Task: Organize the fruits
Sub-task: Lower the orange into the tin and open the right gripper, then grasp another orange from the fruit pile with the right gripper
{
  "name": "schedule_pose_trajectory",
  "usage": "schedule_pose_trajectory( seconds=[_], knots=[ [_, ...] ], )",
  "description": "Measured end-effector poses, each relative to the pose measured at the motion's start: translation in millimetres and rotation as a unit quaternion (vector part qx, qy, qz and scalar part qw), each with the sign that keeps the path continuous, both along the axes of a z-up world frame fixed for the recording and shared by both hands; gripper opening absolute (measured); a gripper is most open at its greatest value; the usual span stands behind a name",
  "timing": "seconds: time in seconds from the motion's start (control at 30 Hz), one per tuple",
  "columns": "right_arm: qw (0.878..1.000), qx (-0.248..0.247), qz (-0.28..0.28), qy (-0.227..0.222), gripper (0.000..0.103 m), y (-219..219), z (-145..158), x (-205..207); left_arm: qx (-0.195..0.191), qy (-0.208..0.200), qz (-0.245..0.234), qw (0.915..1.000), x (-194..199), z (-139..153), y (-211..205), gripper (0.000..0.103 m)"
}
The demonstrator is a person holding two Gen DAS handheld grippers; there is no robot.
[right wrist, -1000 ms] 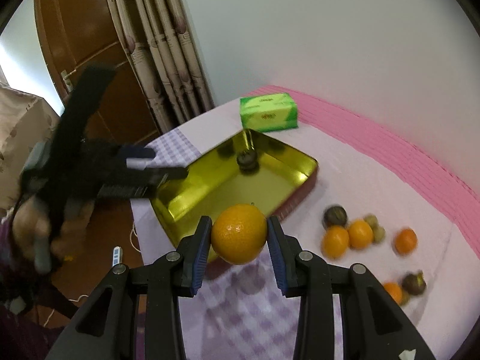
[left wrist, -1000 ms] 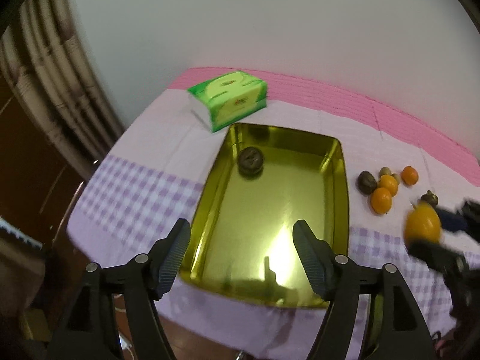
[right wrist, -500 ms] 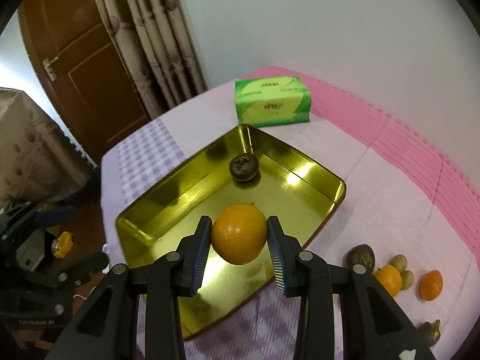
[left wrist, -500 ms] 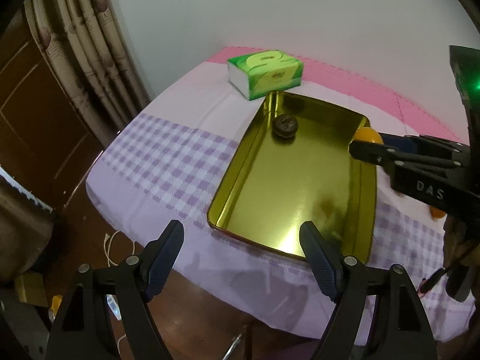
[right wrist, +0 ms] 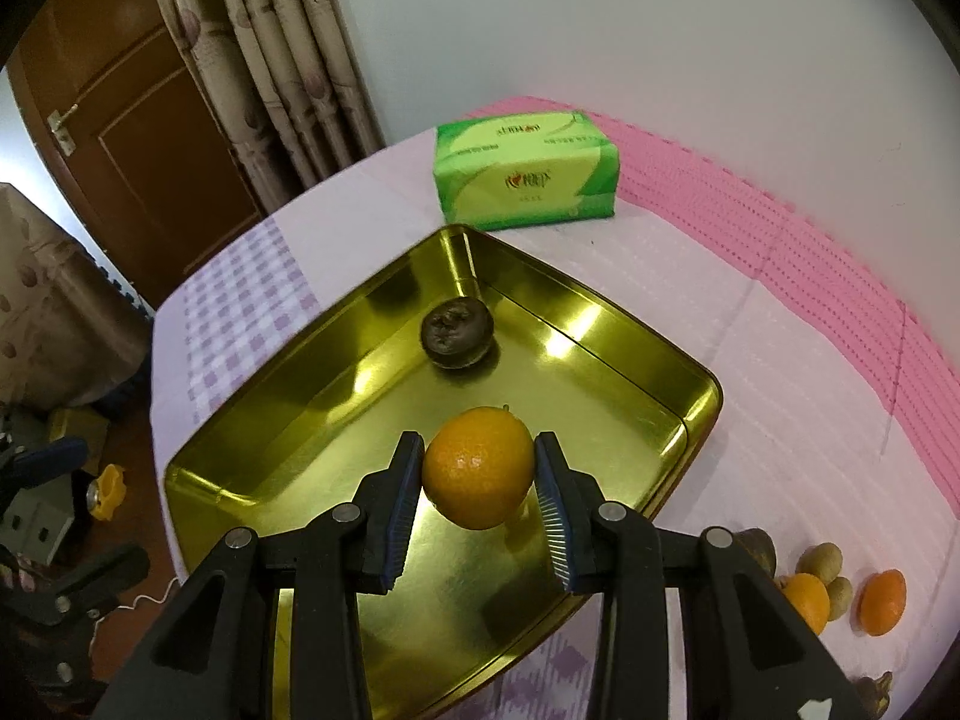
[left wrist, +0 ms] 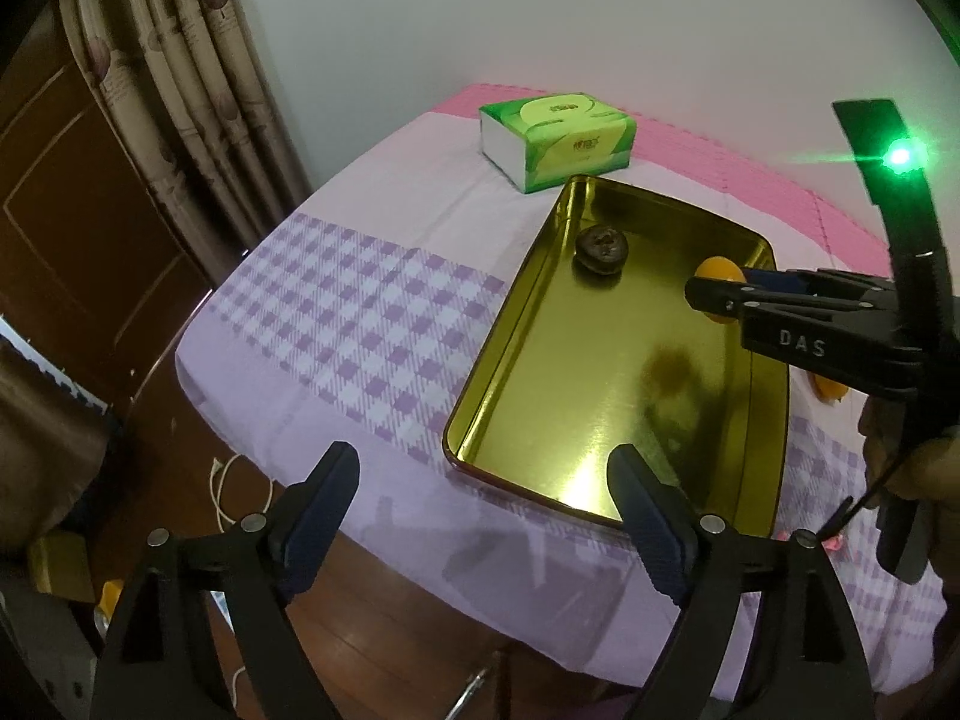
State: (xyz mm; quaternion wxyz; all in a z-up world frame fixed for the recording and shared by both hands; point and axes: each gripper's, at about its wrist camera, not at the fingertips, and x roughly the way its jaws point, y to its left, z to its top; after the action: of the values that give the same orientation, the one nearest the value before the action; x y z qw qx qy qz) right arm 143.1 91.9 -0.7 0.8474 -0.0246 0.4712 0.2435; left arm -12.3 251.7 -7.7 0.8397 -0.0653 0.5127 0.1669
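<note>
A gold metal tray [right wrist: 600, 300] [left wrist: 510, 372] lies on the table with one dark brown round fruit [right wrist: 457, 333] [left wrist: 602, 247] in its far corner. My right gripper [right wrist: 479, 480] is shut on an orange [right wrist: 478, 467] and holds it just above the tray's right part; the orange also shows in the left wrist view [left wrist: 717, 271], with the right gripper [left wrist: 714, 294] over the tray. My left gripper [left wrist: 485, 516] is open and empty, off the table's near edge, in front of the tray. More loose fruit lies right of the tray: oranges [right wrist: 882, 600] [right wrist: 807, 600], small brownish fruits [right wrist: 822, 561].
A green tissue pack [right wrist: 525, 177] [left wrist: 558, 141] stands just beyond the tray's far corner. The table has a purple-checked and pink cloth [left wrist: 360, 312]. Curtains [right wrist: 282, 60] and a wooden door [right wrist: 138, 120] stand to the left. The floor [left wrist: 372, 630] lies below the near table edge.
My right gripper has carried the orange from beside the tray to over it and lower. My left gripper has pulled back and to the left, off the tray.
</note>
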Motion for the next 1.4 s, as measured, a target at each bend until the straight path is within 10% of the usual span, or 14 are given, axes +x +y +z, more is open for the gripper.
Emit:
schedule_pose_trajectory(
  seconds=[0.8, 1.07, 1.4],
  knots=[
    [0.999, 0.04, -0.033, -0.004, 0.036, -4.9, -5.6, 23.1, -0.007, 0.007, 0.003, 0.9999, 3.3, -2.5, 3.3, 0.093],
    [0.992, 0.072, -0.072, -0.076, 0.036, -93.8, 38.1, -39.3, 0.002, -0.005, -0.007, 1.0, -0.4, 3.2, -3.9, 0.093],
    [0.996, 0.013, -0.079, -0.046, 0.037, -145.9, -3.4, -105.3, 0.01, -0.007, -0.027, 0.9995, -2.0, 4.4, -21.4, 0.093]
  ],
)
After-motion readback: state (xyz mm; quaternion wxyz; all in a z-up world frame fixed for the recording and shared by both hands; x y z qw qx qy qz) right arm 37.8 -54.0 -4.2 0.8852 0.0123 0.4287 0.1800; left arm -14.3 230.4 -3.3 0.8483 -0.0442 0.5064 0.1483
